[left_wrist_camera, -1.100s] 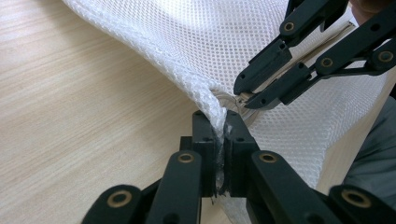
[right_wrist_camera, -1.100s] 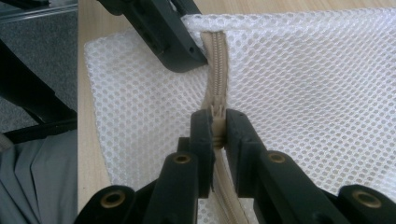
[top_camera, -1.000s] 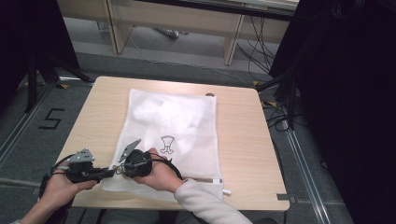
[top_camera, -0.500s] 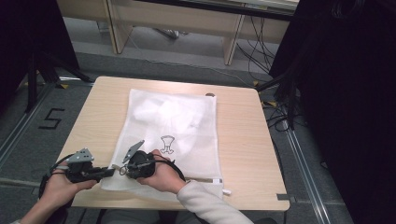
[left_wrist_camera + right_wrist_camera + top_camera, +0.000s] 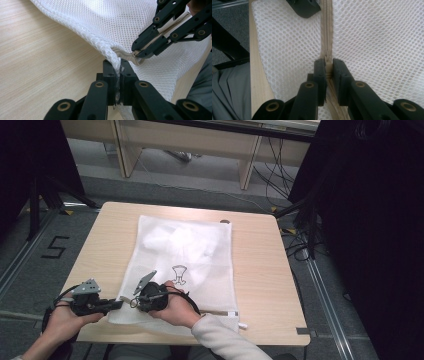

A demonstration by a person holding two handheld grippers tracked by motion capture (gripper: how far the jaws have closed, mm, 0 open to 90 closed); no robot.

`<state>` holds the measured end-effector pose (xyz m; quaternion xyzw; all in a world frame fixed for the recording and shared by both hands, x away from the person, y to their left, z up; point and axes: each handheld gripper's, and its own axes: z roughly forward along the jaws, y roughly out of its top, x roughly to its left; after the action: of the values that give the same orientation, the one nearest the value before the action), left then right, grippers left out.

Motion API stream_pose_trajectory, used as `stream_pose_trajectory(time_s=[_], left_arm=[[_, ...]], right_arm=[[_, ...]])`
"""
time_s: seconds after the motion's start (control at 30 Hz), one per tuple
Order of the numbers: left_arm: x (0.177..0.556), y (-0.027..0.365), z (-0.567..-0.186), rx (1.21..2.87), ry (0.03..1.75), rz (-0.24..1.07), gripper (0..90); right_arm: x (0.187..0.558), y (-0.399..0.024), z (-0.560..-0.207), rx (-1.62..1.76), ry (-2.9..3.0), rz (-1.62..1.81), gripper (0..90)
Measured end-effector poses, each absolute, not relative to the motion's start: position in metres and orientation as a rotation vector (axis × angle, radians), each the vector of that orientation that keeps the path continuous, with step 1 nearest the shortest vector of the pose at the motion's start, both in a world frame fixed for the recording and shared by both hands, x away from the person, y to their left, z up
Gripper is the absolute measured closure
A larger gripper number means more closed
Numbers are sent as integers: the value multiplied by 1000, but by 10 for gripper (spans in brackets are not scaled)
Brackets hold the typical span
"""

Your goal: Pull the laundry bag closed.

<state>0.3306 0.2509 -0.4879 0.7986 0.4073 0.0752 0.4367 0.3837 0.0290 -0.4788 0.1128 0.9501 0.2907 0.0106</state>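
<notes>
A wooden desk [image 5: 260, 285] carries a white mesh laundry bag [image 5: 190, 250] that lies flat and reaches from the far edge to the near edge, with something white bunched inside its far part. At its near left corner the two hands meet. The left tongs [image 5: 117, 75] are clamped on the corner of the mesh, just beside the end of the beige zipper [image 5: 326, 30]. The right tongs [image 5: 328, 67] are pinched shut on what looks like the zipper's slider, on the tape itself.

I judge the step in hand to be working the zipper: one side anchors the cloth, the other holds the slider. The next move likely calls for a steady pull along the zipper line while the corner stays taut.

The high view gives the whole bag and both hands, but the grips are too small to read there. The right gripper view shows the zipper teeth; the left gripper view shows the mesh lifted off the desk in a fold
</notes>
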Motion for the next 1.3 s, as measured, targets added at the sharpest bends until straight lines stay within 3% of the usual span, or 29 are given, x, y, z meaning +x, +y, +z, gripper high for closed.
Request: stream_pose_trajectory(time_s=[1.3], left_arm=[[331, 253, -488, 1980, 1021, 197, 847]], right_arm=[[384, 14, -482, 366, 2964, 891, 823]])
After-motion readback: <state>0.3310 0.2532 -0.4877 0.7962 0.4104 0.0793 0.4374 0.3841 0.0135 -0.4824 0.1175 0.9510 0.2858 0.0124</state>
